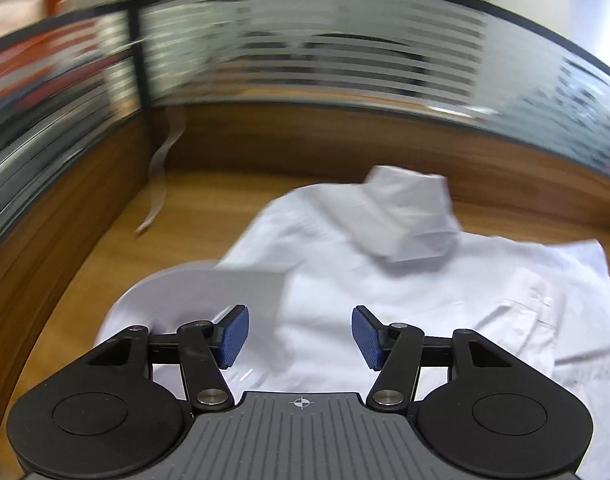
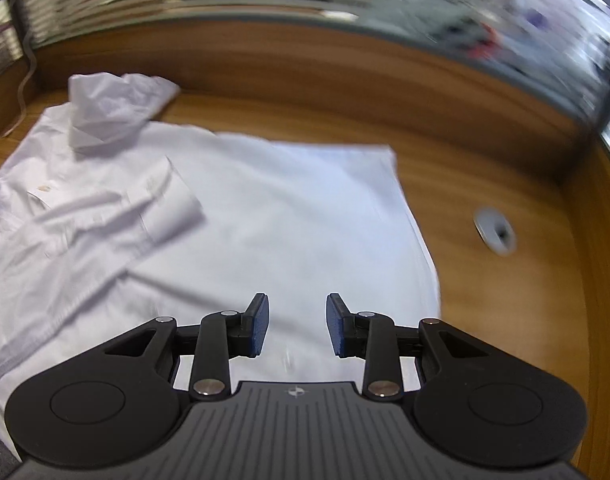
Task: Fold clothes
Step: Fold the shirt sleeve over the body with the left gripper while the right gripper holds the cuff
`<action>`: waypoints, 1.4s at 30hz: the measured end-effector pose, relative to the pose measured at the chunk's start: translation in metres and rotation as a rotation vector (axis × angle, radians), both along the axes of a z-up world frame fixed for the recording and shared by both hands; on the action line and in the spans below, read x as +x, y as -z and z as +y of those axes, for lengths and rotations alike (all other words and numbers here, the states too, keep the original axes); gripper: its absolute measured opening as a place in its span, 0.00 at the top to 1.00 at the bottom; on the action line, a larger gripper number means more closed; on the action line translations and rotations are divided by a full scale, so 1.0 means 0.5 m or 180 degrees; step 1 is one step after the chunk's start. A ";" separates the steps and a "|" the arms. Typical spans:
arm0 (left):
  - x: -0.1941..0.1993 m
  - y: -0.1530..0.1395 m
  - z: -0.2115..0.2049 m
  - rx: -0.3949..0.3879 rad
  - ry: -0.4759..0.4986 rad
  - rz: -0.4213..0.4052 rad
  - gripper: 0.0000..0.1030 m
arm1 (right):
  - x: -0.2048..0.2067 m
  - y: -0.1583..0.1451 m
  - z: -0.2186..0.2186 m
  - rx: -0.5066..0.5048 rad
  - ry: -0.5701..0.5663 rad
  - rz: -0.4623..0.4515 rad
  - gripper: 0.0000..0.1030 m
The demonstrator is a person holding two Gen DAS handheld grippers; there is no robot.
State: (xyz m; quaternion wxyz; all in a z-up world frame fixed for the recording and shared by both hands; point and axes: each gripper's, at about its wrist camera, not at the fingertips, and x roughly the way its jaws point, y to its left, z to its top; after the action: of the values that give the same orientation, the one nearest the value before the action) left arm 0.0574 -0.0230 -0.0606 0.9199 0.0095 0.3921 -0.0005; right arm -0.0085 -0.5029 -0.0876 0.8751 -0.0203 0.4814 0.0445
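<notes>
A white shirt (image 1: 345, 280) lies spread on the wooden desk, with one sleeve cuff (image 1: 409, 216) folded over onto its back part. In the right wrist view the same shirt (image 2: 265, 216) shows a flat body, a second cuff (image 2: 169, 216) lying across it, and the bunched sleeve (image 2: 109, 108) at the far left. My left gripper (image 1: 301, 336) hovers open over the shirt's near part, nothing between its blue pads. Over the shirt's near edge, my right gripper (image 2: 297, 326) is open and holds nothing.
The wooden desk (image 2: 485, 160) is walled by a wooden rim with frosted striped glass above. A white strip (image 1: 157, 184) hangs down the far left corner. A round grey cable grommet (image 2: 495, 230) sits in the desk right of the shirt.
</notes>
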 end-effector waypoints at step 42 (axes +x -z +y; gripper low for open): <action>0.398 0.203 -0.133 0.0358 0.0961 0.0308 0.39 | 0.543 0.158 0.280 -0.0058 -0.2427 0.0301 0.98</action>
State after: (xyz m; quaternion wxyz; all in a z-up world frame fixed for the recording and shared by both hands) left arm 0.2563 -0.0896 -0.1623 0.8874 0.1198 0.4295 -0.1172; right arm 0.2631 -0.3630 -0.1667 0.7724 -0.2036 0.4794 0.3634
